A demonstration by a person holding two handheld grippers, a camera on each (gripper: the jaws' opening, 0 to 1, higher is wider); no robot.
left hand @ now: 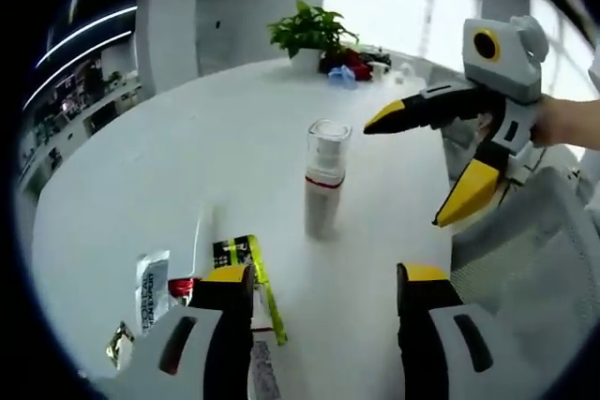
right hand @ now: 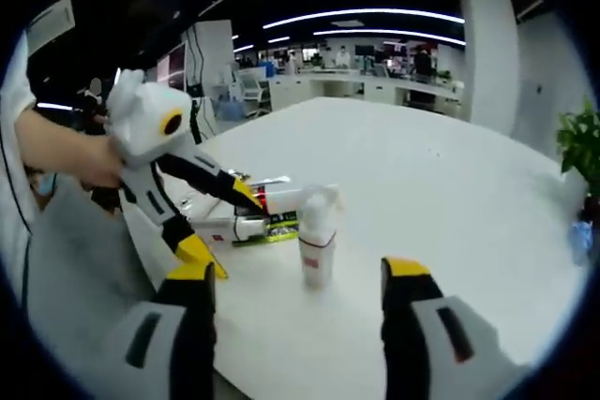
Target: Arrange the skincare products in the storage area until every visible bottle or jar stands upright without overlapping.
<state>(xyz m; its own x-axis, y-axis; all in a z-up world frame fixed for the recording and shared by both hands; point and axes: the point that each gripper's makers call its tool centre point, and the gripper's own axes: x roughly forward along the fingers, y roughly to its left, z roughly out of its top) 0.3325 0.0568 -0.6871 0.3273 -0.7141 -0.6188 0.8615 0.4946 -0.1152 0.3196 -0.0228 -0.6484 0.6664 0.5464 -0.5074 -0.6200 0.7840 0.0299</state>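
A white bottle with a clear cap and a red band stands upright on the round white table. My left gripper is open just short of it, nothing between its jaws. My right gripper comes in from the right, open, its jaws spread beside the bottle and apart from it. In the right gripper view the same bottle stands ahead of my open right gripper, with the left gripper open to its left. A green-yellow tube, a sachet and a red-capped item lie flat.
A potted plant, a blue item and red things sit at the far table edge. A grey chair stands at the right. A person's hand holds the right gripper. Lying products rest behind the bottle.
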